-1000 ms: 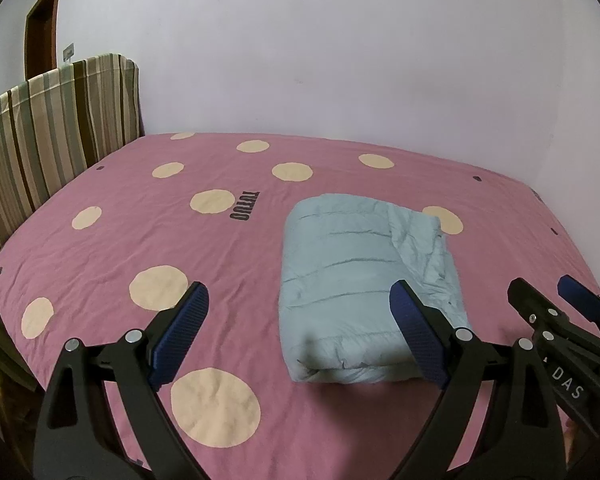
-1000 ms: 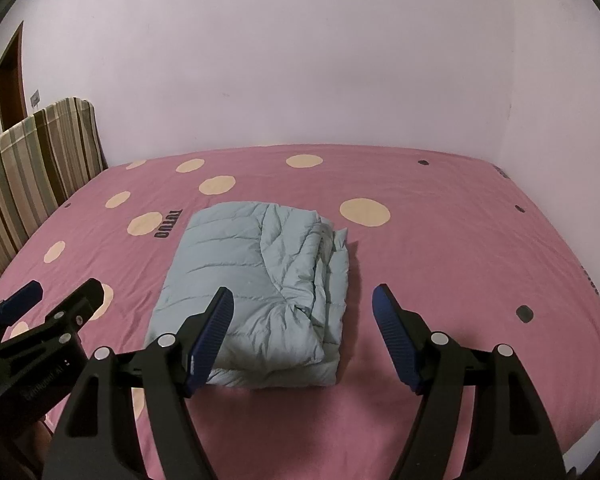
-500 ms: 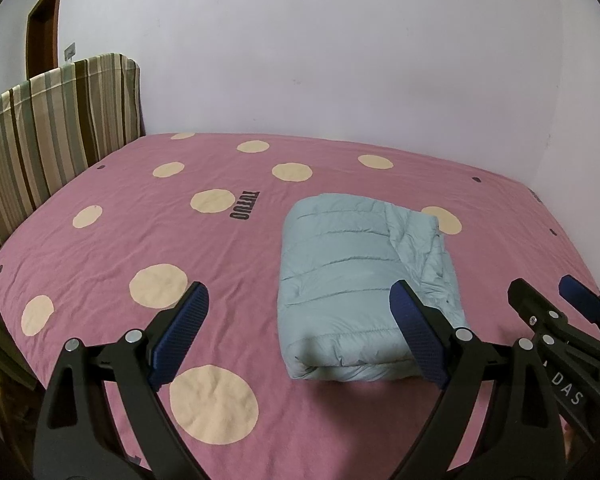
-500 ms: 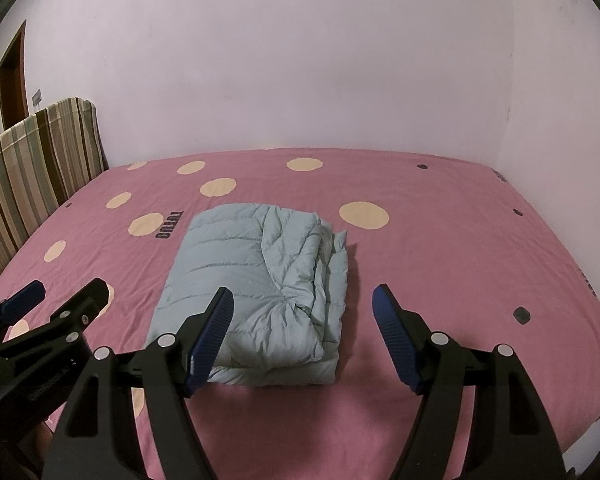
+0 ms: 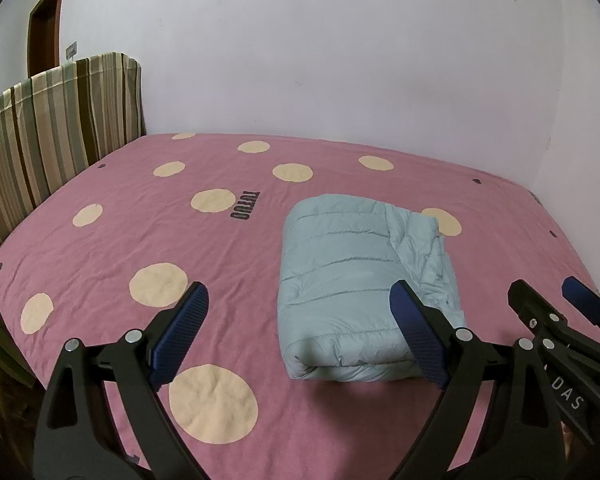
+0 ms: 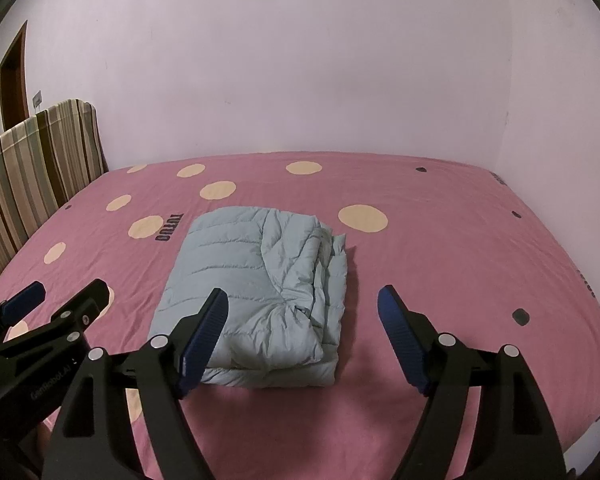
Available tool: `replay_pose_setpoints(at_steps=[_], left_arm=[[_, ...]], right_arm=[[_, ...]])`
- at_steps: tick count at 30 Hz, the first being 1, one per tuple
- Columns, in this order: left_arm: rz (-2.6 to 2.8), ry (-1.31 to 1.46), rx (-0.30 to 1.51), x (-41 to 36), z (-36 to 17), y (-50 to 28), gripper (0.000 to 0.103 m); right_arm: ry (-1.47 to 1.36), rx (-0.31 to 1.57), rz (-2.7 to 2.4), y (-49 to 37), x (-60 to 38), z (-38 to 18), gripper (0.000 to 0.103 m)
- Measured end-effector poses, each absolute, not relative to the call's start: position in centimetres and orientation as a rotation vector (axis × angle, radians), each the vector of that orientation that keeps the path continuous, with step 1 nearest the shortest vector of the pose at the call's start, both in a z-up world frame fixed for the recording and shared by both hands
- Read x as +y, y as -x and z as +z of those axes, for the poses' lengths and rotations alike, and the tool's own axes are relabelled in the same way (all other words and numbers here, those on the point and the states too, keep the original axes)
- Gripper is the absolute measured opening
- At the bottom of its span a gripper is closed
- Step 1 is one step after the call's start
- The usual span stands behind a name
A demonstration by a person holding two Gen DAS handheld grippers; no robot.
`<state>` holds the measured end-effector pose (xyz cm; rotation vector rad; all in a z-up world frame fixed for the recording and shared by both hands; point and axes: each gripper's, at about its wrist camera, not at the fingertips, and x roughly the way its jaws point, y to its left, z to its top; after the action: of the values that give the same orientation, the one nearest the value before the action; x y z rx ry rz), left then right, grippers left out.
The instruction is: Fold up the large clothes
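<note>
Lying folded — pale blue puffer jacket (image 6: 260,292) — quilted, layered edges at right.

A pale blue quilted jacket (image 5: 364,280) lies on a pink bedsheet (image 5: 112,240) dotted with cream circles, a brown, beige and grey striped headboard (image 5: 52,128) stands at ten o'clock, and black grippers carry blue pads (image 6: 204,340).

**Folded puffer jacket on the bed**

A pale blue quilted puffer jacket (image 5: 352,276) lies folded into a thick, roughly rectangular bundle, flat on the pink bed sheet (image 5: 120,248) with cream dots. Its smooth stitched panel faces up; the rumpled loose layers stack along its right side. Its far corner overlaps one cream dot, near the printed lettering.
</note>
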<state>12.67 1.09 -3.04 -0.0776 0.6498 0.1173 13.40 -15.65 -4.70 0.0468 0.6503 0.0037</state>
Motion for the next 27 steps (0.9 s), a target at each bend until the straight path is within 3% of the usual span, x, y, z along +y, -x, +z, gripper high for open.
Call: replay_pose_setpoints(at_steps=[27], left_arm=[[0.108,0.064,0.654,1.46,-3.18,-12.79,0.094]], right_arm=[[-0.045,0.649,0.006,-13.4,-15.62,-4.84,0.076]])
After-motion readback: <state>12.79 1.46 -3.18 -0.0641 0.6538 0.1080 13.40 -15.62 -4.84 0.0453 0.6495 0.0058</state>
